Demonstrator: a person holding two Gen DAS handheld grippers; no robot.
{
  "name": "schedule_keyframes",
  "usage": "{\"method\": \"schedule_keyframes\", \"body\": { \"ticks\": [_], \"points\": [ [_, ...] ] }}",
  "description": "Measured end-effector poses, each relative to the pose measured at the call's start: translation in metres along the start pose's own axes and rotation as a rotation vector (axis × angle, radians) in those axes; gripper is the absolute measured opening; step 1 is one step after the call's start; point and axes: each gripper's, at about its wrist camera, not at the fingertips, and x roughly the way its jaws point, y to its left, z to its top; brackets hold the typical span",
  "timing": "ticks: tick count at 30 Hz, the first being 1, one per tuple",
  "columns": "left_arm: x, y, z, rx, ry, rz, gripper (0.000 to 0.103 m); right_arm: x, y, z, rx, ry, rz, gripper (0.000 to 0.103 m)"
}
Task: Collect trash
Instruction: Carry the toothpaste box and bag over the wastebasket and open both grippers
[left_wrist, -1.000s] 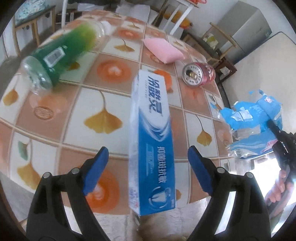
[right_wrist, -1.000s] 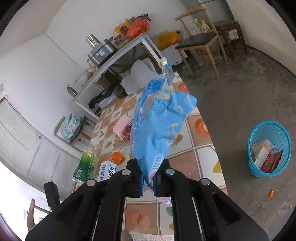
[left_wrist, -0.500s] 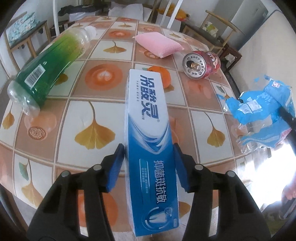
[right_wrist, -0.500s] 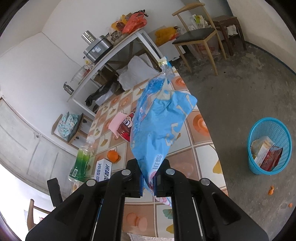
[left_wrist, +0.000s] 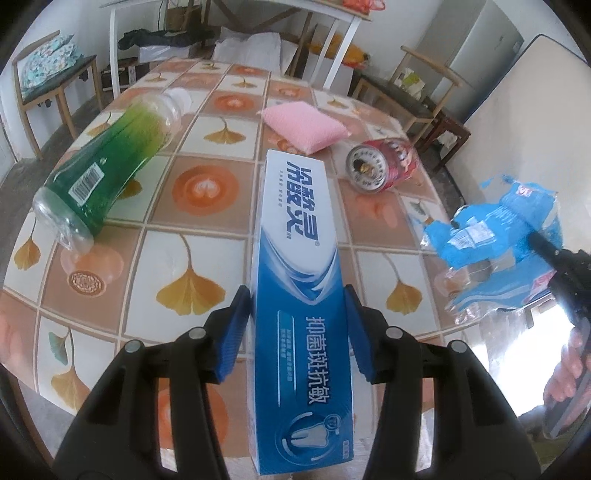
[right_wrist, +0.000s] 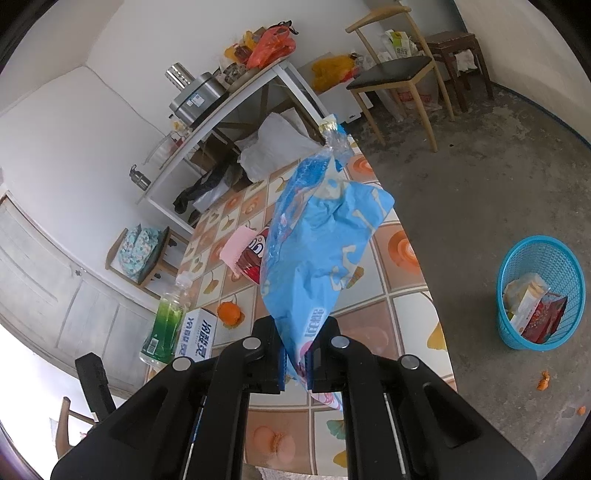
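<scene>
At the near table edge (left_wrist: 192, 206), the left gripper (left_wrist: 295, 332) is clamping the toothpaste box (left_wrist: 299, 280) across its long sides at the near half, probably light, stiff and crushable, while the right gripper (right_wrist: 297, 363) is pinching the soft, crinkly blue bag (right_wrist: 317, 251) by its end above the table.

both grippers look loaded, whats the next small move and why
Probably swing the right hand-held gripper over to the blue basket on the floor and release: it is shut on the blue bag, while the left hand-held gripper has only just closed on the toothpaste box.
</scene>
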Motion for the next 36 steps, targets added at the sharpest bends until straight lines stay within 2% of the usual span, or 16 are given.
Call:
{"method": "schedule_keyframes", "body": {
  "ticks": [11, 16, 22, 28, 31, 36],
  "points": [
    [-0.019, -0.025, 0.008, 0.031, -0.043, -0.041, 0.048, -0.011, -0.015, 0.001, 0.045, -0.022, 0.05, 0.008],
    [-0.026, -0.048, 0.016, 0.079, -0.062, -0.08, 0.048, -0.038, -0.033, 0.008, 0.078, -0.098, 0.026, 0.008],
    [-0.025, -0.108, 0.035, 0.193, -0.06, -0.195, 0.048, -0.108, -0.083, 0.009, 0.152, -0.278, -0.09, 0.008],
    [0.0, -0.185, 0.042, 0.314, -0.001, -0.304, 0.048, -0.161, -0.152, -0.011, 0.271, -0.373, -0.239, 0.008],
    [0.024, -0.224, 0.04, 0.358, 0.056, -0.34, 0.048, -0.171, -0.182, -0.021, 0.322, -0.381, -0.298, 0.008],
    [0.066, -0.291, 0.023, 0.442, 0.161, -0.383, 0.048, -0.164, -0.236, -0.038, 0.415, -0.328, -0.374, 0.008]
  ]
}}
